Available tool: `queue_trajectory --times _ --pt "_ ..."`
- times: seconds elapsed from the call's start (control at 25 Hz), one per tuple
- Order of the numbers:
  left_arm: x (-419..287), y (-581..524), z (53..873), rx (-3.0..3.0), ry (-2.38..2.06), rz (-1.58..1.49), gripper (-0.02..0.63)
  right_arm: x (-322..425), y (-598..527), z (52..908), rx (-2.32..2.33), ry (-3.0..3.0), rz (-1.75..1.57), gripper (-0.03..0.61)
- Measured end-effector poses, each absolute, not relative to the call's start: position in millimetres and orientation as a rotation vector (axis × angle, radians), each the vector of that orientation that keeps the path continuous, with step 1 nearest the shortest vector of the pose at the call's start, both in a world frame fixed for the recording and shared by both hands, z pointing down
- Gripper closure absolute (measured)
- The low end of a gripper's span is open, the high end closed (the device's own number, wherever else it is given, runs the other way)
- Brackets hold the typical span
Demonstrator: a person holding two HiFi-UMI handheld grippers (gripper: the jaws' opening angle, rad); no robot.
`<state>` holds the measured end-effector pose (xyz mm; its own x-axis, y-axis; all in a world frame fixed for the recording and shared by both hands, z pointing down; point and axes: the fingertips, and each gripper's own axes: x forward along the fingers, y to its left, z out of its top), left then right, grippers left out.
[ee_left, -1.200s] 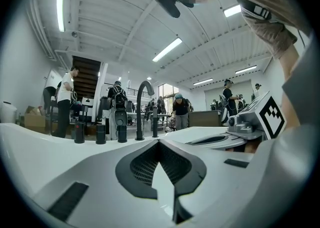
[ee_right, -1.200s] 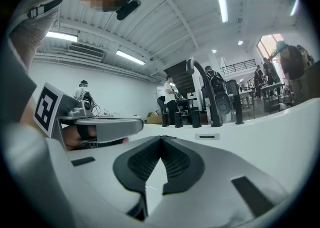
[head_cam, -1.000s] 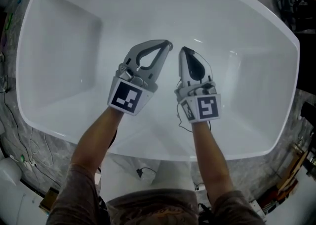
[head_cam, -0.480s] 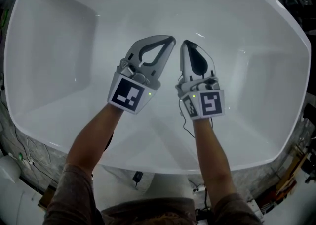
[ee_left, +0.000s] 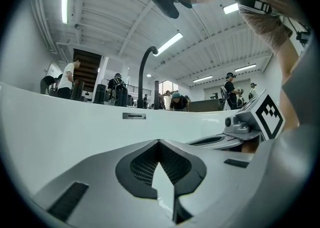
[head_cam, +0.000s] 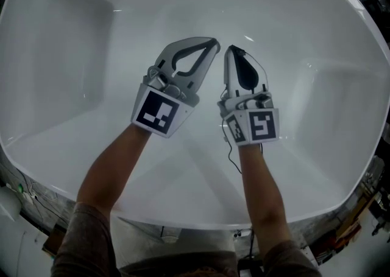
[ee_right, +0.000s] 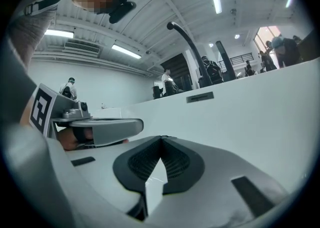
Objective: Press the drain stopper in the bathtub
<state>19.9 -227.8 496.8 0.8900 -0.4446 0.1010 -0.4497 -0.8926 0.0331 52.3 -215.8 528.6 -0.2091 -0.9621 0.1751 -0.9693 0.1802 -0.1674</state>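
Jaws on left gripper (head_cam: 212, 43) and right gripper (head_cam: 231, 49) are closed and empty, side by side above the tub (head_cam: 73, 87) floor. Tub's far rim has left head view since earlier. Stopper cannot be made out.

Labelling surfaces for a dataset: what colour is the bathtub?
Glossy white all over; the bathtub shows best in the head view.

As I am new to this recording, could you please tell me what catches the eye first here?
The grey left gripper and right gripper, jaws together and empty, point side by side into the middle of the big glossy white bathtub. A tall black curved spout rises beyond its far rim.
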Motion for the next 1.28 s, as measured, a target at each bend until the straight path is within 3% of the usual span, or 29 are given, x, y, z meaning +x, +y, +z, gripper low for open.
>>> queue_trajectory --times 1.28 --pt "21.0 -244.0 597.3 2.902 -0.777 0.143 0.615 70.8 -253.4 754.8 1.696 -2.202 0.615 0.577"
